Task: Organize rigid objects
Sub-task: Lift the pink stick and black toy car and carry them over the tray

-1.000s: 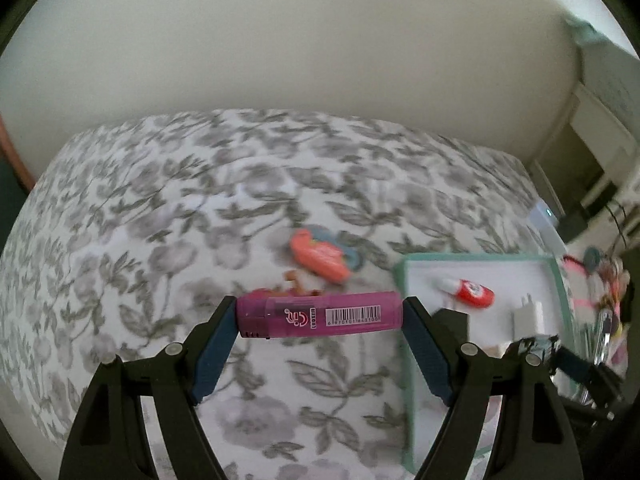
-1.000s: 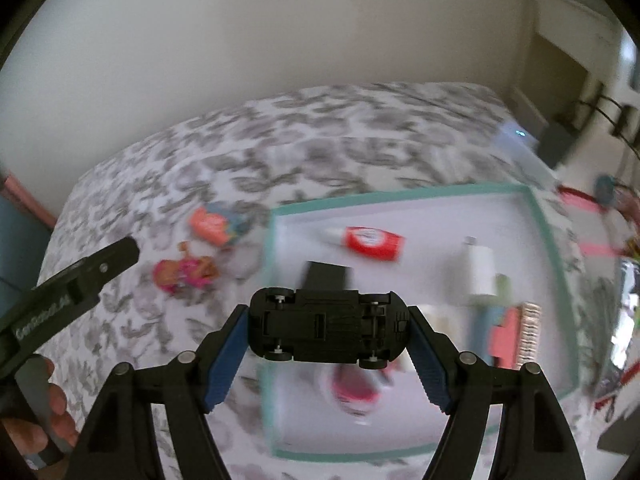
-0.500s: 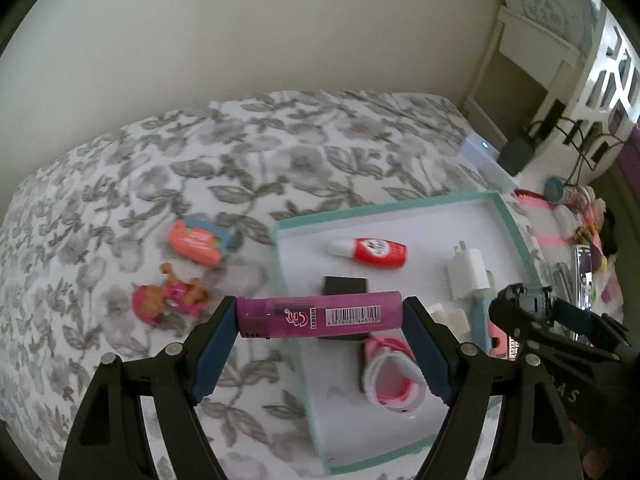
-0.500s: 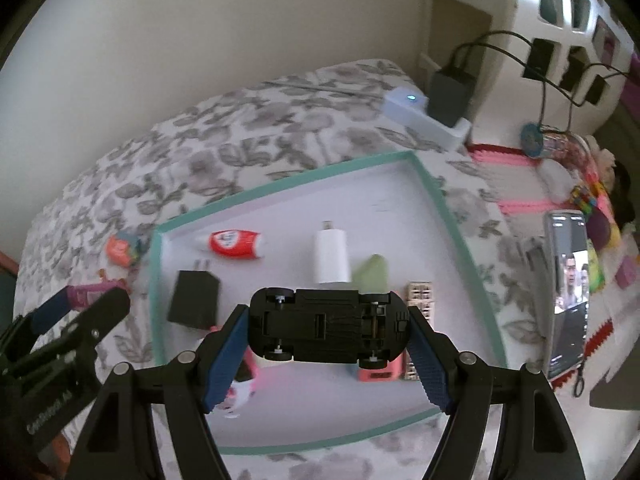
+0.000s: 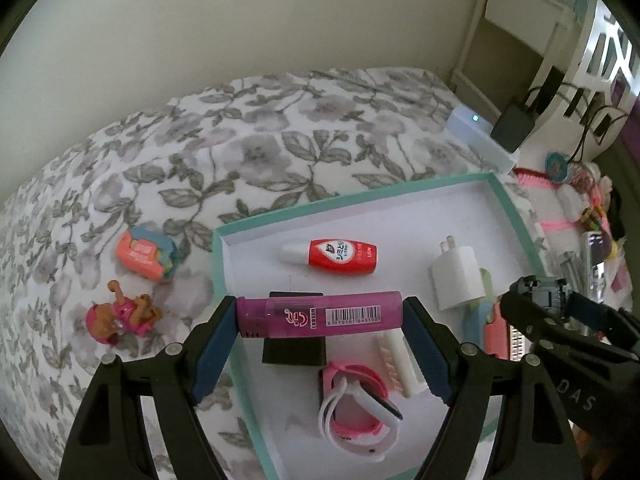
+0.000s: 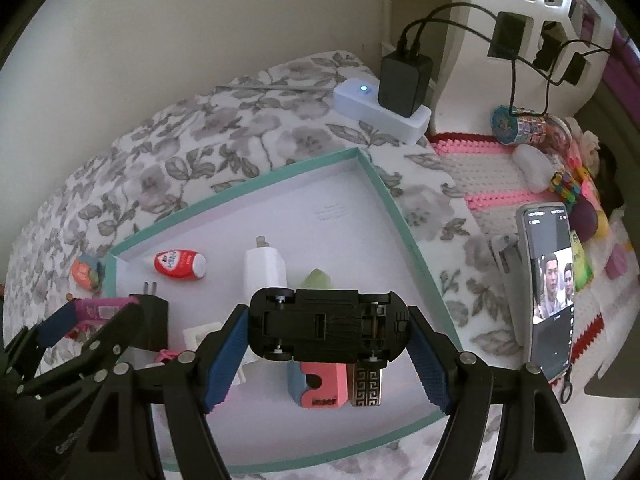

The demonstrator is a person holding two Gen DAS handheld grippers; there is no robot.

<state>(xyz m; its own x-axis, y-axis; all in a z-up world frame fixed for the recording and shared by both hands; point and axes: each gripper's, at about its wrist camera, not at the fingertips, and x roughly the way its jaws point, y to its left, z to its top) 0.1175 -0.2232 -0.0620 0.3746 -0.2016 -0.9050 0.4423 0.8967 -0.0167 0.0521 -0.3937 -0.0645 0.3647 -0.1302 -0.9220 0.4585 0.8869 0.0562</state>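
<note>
My left gripper is shut on a pink glue stick, held crosswise above the left part of a teal-rimmed white tray. My right gripper is shut on a black toy car, underside up, above the tray's middle. In the tray lie a red-and-white bottle, a white charger, a black charger, a pink-and-white band and a pink block. A small doll and an orange toy lie on the floral bedspread left of the tray.
A white power strip with a black adapter sits behind the tray. A phone stands to the right on a pink-and-white mat with several small toys. A wall runs behind the bed.
Both grippers have swung to the right and come nearer over the tray, each still holding its object. The tray now fills more of both views.
</note>
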